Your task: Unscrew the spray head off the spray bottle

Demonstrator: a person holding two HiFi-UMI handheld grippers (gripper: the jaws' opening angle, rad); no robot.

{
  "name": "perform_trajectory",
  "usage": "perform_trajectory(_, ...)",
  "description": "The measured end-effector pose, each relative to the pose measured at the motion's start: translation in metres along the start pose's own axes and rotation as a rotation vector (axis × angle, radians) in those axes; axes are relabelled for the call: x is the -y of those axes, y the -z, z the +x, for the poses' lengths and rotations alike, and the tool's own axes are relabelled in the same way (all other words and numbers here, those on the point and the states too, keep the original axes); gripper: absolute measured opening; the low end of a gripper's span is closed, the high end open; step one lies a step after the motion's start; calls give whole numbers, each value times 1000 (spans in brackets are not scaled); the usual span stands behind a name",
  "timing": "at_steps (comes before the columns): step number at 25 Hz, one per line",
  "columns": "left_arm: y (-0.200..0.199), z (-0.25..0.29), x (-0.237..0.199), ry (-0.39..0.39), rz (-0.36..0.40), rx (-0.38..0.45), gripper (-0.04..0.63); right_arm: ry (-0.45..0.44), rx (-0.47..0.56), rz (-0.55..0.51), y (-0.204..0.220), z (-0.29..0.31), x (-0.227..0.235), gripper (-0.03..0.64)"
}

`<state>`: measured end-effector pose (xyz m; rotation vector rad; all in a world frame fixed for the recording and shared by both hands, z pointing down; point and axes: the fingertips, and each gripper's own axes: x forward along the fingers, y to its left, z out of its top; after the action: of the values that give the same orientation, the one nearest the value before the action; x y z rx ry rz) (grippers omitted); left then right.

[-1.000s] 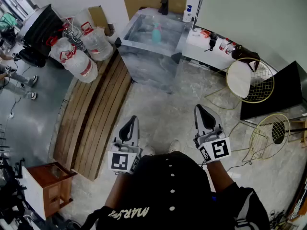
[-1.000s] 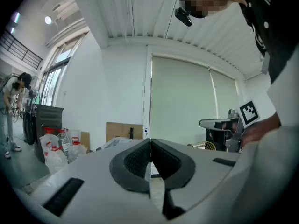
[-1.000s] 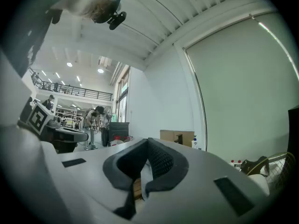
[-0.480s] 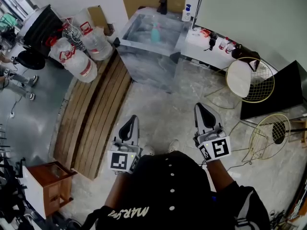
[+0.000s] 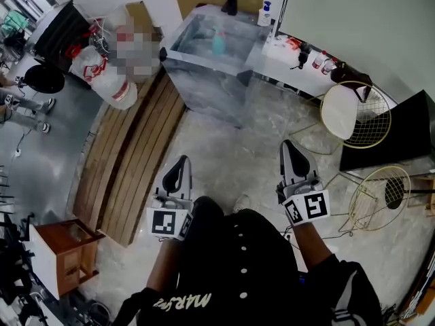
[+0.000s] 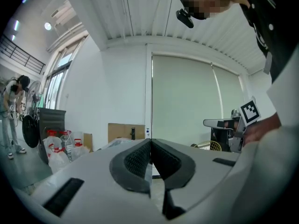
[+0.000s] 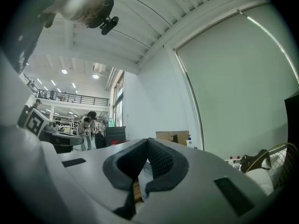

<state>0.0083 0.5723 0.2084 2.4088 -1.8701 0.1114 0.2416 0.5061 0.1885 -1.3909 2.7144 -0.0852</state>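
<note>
A small teal spray bottle stands upright on the far grey table. Near the person, the left gripper and right gripper are clamped together, empty.

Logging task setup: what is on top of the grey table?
A teal spray bottle stands on the table, a black item by its far edge. Nothing covers them; details are too small.

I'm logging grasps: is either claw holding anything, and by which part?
Nothing is held. The left claw and the right claw are both shut and empty, well short of the teal spray bottle.
</note>
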Motion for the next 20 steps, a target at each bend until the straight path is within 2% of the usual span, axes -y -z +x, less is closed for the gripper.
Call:
perform_trajectory(10, 6, 37, -10, -5, -33, -7, 25, 6, 5, -6, 9, 24, 29, 11)
perform_trajectory(20, -6, 119, -71, 16, -12, 15, 26, -6, 7, -34, 4, 122, 46, 11)
